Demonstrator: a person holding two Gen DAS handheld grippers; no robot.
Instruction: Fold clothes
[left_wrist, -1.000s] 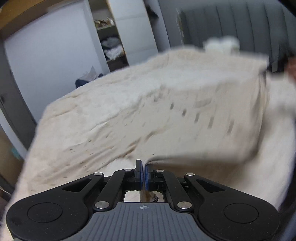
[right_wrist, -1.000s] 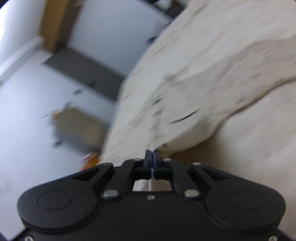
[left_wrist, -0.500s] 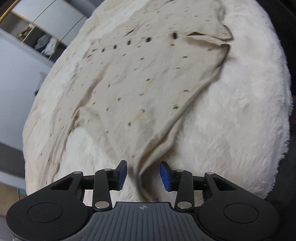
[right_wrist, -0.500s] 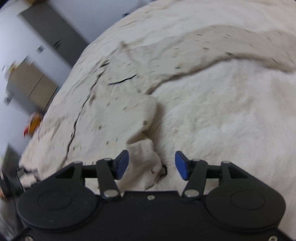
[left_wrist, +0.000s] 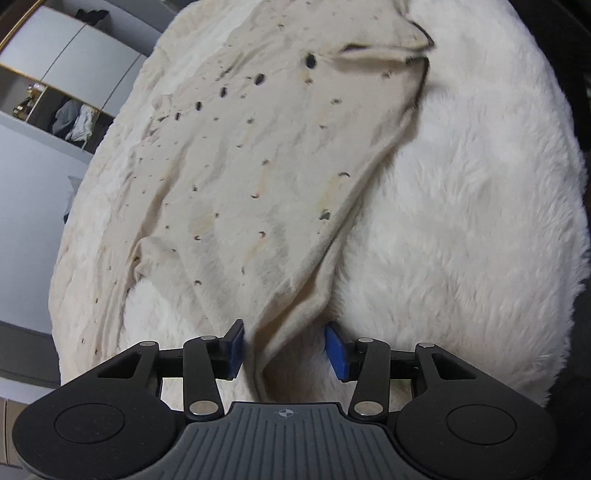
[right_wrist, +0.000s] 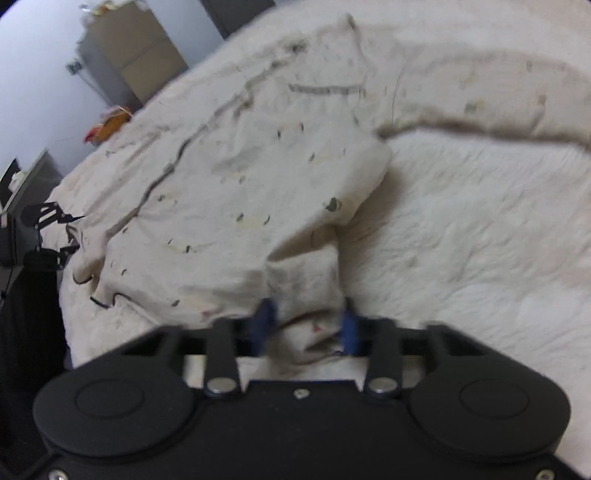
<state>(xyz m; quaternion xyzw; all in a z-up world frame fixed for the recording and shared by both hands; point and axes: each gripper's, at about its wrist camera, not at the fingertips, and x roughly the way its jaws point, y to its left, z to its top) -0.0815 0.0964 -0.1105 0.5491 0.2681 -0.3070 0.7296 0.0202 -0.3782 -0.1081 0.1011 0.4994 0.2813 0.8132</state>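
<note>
A cream garment (left_wrist: 266, 173), dotted with small dark marks, lies spread over a white fluffy blanket (left_wrist: 461, 221) that covers the bed. In the left wrist view the cloth runs from a narrow end near the left gripper (left_wrist: 284, 349) up to a wider part with a folded corner at the top. The left jaws stand open, with the garment's narrow end lying between the blue pads (left_wrist: 337, 350), not pinched. In the right wrist view, which is somewhat blurred, the right gripper (right_wrist: 306, 323) also has its jaws apart, and a bunched fold of the garment (right_wrist: 258, 192) sits between them; whether the pads touch it I cannot tell.

The room: pale wall, a white wardrobe (left_wrist: 66, 62) with an open shelf holding crumpled clothes (left_wrist: 74, 118). The right view shows a brown box (right_wrist: 136, 55) by the wall and an orange object (right_wrist: 110, 123) at the bed's far edge.
</note>
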